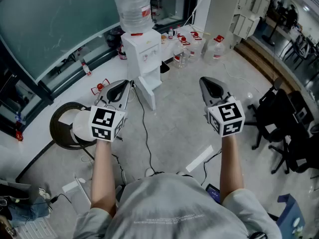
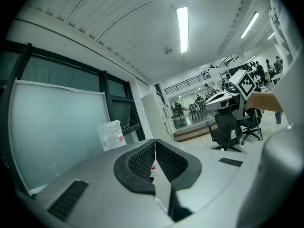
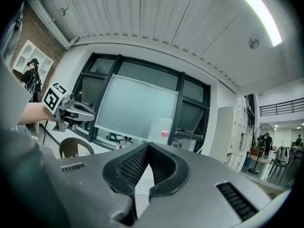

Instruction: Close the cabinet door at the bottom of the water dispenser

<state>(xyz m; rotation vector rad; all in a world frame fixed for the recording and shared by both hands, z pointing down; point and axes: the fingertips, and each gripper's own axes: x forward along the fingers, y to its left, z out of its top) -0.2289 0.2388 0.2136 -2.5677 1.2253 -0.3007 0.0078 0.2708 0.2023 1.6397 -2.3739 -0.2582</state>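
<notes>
A brown round wicker chair (image 1: 62,128) sits on the pale floor (image 1: 174,118) at 9 o'clock in the head view, just left of the left tool (image 1: 119,89). The left tool is held out level on a bare forearm. Its black ribbed pads (image 2: 137,161) are pressed together at the tips, with nothing between them.

At 12 o'clock stands the white water dispenser with a clear bottle on top (image 1: 142,51). Its white cabinet door at the bottom (image 1: 148,91) hangs open, swung out toward the person. In the head view the door lies at 3 o'clock of the left tool's tip, close but apart from it. A thin black cable (image 1: 145,133) runs over the floor from the dispenser toward the person, between the two arms.

Clear plastic bottles with red caps (image 1: 199,44) stand at 1 o'clock beyond the dispenser. The right tool (image 1: 210,87) is at 2 o'clock, well apart from the door, its pads also closed tip to tip on nothing. A black office chair (image 1: 281,128) stands at 3 o'clock.
</notes>
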